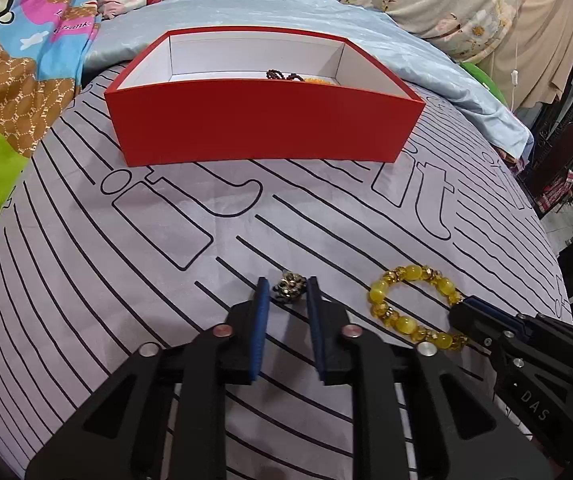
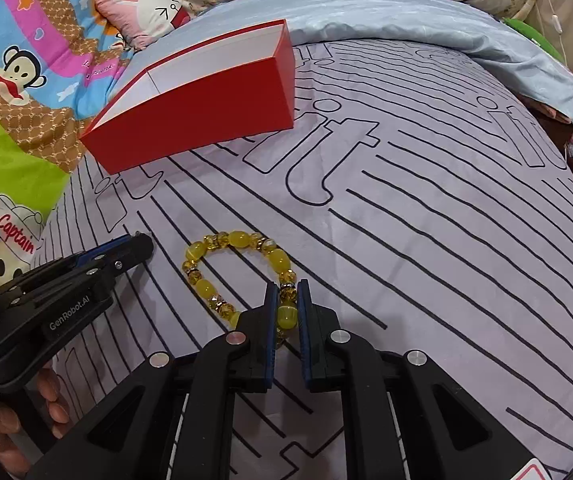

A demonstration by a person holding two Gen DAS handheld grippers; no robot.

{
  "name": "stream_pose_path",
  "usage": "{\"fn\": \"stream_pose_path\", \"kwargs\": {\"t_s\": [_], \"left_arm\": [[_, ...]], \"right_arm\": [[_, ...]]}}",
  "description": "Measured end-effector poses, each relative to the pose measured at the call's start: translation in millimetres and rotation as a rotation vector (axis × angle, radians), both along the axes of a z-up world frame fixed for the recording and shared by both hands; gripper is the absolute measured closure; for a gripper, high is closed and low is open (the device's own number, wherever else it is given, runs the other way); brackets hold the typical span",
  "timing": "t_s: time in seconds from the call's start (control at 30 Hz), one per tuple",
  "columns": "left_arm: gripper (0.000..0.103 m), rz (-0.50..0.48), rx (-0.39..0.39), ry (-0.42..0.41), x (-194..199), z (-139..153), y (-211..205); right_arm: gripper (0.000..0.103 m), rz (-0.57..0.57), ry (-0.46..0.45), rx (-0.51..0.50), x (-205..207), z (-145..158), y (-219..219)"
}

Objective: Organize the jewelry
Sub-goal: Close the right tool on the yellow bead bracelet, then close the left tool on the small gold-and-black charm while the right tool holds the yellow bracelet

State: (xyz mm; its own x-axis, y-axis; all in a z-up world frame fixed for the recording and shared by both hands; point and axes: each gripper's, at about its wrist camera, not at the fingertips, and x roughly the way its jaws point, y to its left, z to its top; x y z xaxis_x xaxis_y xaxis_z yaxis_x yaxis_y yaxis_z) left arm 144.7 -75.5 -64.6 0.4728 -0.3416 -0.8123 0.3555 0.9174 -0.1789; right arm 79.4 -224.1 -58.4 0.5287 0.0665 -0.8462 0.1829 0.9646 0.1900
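Observation:
A red box [image 1: 262, 120] with a white inside stands on the bed; a dark bead string [image 1: 282, 76] and something orange lie in it. My left gripper [image 1: 288, 286] is open, its blue pads on either side of a small dark metallic ornament [image 1: 289, 291] on the sheet. A yellow bead bracelet [image 2: 242, 272] lies on the sheet. My right gripper [image 2: 286, 290] has its jaws closed on the bracelet's near beads. The bracelet [image 1: 414, 304] and the right gripper [image 1: 466, 308] also show in the left wrist view, the box [image 2: 194, 108] and the left gripper [image 2: 142, 244] in the right wrist view.
The grey sheet [image 1: 126, 260] has black line print. A light blue blanket [image 1: 446, 80], cartoon bedding [image 1: 18, 60] and a pink pillow [image 2: 146, 12] lie behind and left of the box. The bed edge drops off at the right [image 1: 558, 240].

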Motion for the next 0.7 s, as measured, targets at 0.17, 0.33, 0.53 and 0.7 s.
{"fn": "stream_pose_path", "kwargs": {"t_s": [0.17,0.33,0.53,0.7], "left_arm": [[0.087,0.012,0.002,0.007,-2,3,3],[0.087,0.040,0.031,-0.003,-6,9,12],[0.087,0.082,0.056,-0.017,-8,21,24],[0.087,0.123,0.064,-0.025,-5,35,36]], "right_arm": [[0.094,0.024,-0.006,0.007,3,4,8],[0.094,0.053,-0.029,0.014,5,13,18],[0.094,0.083,-0.065,0.022,8,30,27],[0.094,0.111,-0.107,0.022,14,50,34]]}}
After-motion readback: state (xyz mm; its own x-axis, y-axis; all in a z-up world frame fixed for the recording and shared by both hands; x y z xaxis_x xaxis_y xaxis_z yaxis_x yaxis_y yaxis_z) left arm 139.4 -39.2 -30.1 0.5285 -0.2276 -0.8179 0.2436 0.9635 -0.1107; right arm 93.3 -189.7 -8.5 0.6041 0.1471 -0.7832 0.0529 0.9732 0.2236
